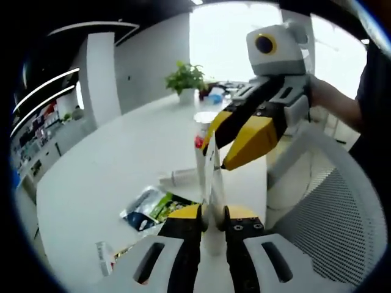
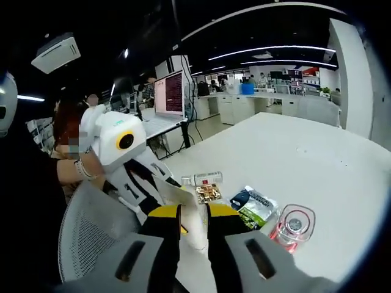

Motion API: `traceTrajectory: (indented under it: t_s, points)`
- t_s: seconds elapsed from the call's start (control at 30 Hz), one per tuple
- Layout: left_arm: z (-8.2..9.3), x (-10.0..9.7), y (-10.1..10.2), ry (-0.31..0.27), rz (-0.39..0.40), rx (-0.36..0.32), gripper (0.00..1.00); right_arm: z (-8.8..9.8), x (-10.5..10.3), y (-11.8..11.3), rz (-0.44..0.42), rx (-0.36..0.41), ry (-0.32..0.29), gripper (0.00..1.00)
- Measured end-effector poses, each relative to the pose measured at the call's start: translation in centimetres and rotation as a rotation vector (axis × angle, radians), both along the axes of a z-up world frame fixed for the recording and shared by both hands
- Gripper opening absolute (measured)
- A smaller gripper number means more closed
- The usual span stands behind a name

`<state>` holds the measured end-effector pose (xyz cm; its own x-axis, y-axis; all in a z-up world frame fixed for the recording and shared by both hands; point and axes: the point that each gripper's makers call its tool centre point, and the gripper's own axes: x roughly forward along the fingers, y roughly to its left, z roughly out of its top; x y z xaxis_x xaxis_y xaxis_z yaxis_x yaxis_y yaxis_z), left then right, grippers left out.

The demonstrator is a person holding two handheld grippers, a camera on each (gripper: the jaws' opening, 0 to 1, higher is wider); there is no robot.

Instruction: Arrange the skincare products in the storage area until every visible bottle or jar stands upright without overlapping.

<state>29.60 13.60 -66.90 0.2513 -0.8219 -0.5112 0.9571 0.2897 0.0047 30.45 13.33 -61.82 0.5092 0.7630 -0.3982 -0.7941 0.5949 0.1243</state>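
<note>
A: Left gripper view. Your left gripper (image 1: pixel 213 224) has its jaws nearly closed on a tall white tube (image 1: pixel 208 174), pinching the lower end; the tube stands upright between them. Your right gripper (image 1: pixel 244 137) comes in from the right, its yellow-and-black jaws meeting the same tube higher up.

B: And the right gripper view?

A: Your right gripper (image 2: pixel 193 215) has its jaws drawn in on a white tube (image 2: pixel 193 224) wedged between them. The left gripper (image 2: pixel 131 160) sits just beside it on the left, at the edge of a white mesh chair (image 2: pixel 85 227).

B: Rest of the products?

A: On the white counter (image 2: pixel 305 159): a clear jar with a pink-red base (image 2: pixel 293 227) stands upright near your right jaw. Green-and-white sachets (image 2: pixel 255 206) lie flat beside it, a small gold-patterned packet (image 2: pixel 208 193) next to those, and a white tube with a red label (image 2: pixel 203 178) lies on its side behind. In the left gripper view the sachets (image 1: pixel 149 209) lie left of the jaws, with another white tube (image 1: pixel 178 178) lying flat beyond them. A potted plant (image 1: pixel 185 79) stands at the far end of the counter (image 1: pixel 128 152).
</note>
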Motion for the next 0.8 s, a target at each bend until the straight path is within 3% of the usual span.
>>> traceTrajectory:
  t_s: [0.47, 0.8]
  points:
    - [0.1, -1.4, -0.6, -0.006, -0.148, -0.012, 0.1, 0.2, -1.3, 0.7, 0.109, 0.039, 0.002, 0.13]
    - [0.1, -1.8, -0.6, -0.01, -0.177, -0.018, 0.12, 0.3, -2.0, 0.8, 0.195, 0.029, -0.011, 0.07]
